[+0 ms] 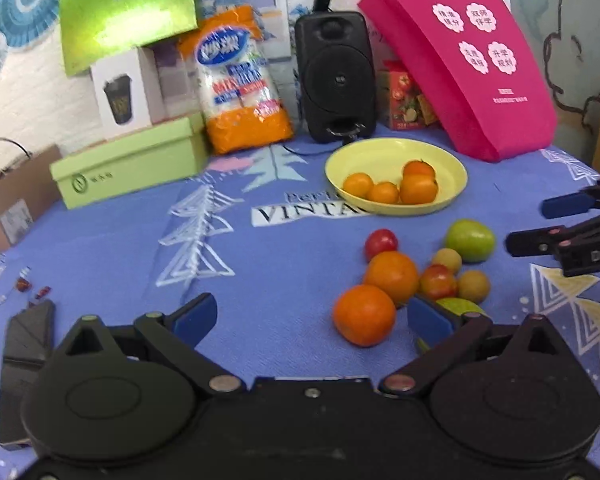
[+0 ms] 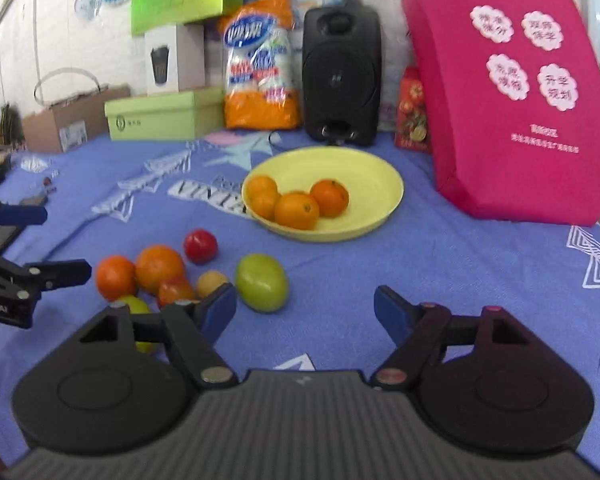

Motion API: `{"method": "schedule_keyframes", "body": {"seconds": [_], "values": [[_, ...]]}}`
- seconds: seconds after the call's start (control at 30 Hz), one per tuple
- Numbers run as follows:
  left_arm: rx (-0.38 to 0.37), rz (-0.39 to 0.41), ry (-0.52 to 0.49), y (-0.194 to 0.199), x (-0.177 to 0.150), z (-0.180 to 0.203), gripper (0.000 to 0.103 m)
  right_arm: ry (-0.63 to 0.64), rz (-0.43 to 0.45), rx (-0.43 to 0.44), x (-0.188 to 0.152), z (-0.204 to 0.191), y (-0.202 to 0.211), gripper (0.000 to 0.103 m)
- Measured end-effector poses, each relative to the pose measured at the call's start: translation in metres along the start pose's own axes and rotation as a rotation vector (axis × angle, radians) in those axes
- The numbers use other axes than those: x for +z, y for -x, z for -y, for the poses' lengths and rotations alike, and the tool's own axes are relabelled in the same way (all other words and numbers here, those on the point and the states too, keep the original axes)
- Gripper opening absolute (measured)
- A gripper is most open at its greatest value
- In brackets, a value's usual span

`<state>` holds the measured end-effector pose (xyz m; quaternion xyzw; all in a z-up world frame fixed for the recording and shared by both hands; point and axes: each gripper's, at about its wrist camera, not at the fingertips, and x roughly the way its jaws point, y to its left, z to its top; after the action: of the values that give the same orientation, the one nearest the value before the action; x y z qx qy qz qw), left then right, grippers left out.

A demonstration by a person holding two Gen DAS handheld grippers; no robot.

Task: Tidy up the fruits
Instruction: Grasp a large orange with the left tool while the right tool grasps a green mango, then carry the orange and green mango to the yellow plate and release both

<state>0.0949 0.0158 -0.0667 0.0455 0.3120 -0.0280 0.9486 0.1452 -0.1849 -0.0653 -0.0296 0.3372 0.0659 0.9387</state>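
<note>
A yellow plate (image 1: pixel 452 168) (image 2: pixel 380 184) holds several oranges (image 1: pixel 418 188) (image 2: pixel 296 211). In front of it a loose pile lies on the blue cloth: two oranges (image 1: pixel 364 315) (image 2: pixel 159 267), a red tomato (image 1: pixel 381 242) (image 2: pixel 200 246), a green fruit (image 1: pixel 470 239) (image 2: pixel 262 282), small yellowish and reddish fruits (image 1: pixel 438 282) (image 2: pixel 174 290). My left gripper (image 1: pixel 310 320) is open and empty, just left of the near orange. My right gripper (image 2: pixel 305 312) is open and empty, right of the green fruit; it also shows in the left wrist view (image 1: pixel 540 224).
A black speaker (image 1: pixel 335 76) (image 2: pixel 342 76), an orange-and-white bag (image 1: pixel 240 84), green boxes (image 1: pixel 132 160) (image 2: pixel 160 114) and a pink tote bag (image 1: pixel 468 64) (image 2: pixel 512 92) line the back. A dark flat object (image 1: pixel 24 356) lies at the near left.
</note>
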Motion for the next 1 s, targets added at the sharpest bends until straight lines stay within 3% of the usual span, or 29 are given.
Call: {"method": "schedule_keyframes", "body": {"seconds": [0.23, 0.47, 0.53, 0.57, 0.6, 0.63, 0.7, 1.0], "values": [[-0.042, -0.075, -0.014, -0.034, 0.004, -0.007, 0.093, 0.081, -0.059, 0.031, 0.007, -0.012, -0.031, 0.062], [-0.148, -0.095, 0.014, -0.057, 0.007, -0.013, 0.085, 0.098, -0.099, 0.062, 0.008, -0.015, -0.058, 0.062], [-0.171, -0.103, 0.029, -0.061, 0.010, -0.014, 0.069, 0.096, -0.100, 0.071, 0.010, -0.014, -0.061, 0.061], [-0.190, -0.108, 0.025, -0.062, 0.010, -0.014, 0.063, 0.102, -0.100, 0.074, 0.011, -0.015, -0.063, 0.059], [-0.212, -0.117, 0.022, -0.063, 0.012, -0.012, 0.048, 0.112, -0.102, 0.081, 0.012, -0.017, -0.063, 0.053], [-0.220, -0.127, 0.020, -0.063, 0.013, -0.009, 0.042, 0.121, -0.105, 0.090, 0.012, -0.018, -0.064, 0.050], [-0.216, -0.133, 0.015, -0.062, 0.012, -0.008, 0.041, 0.136, -0.107, 0.105, 0.013, -0.021, -0.063, 0.038], [-0.246, -0.135, 0.067, -0.045, 0.007, -0.019, 0.038, 0.111, -0.097, 0.119, 0.011, -0.020, -0.057, 0.037]]}}
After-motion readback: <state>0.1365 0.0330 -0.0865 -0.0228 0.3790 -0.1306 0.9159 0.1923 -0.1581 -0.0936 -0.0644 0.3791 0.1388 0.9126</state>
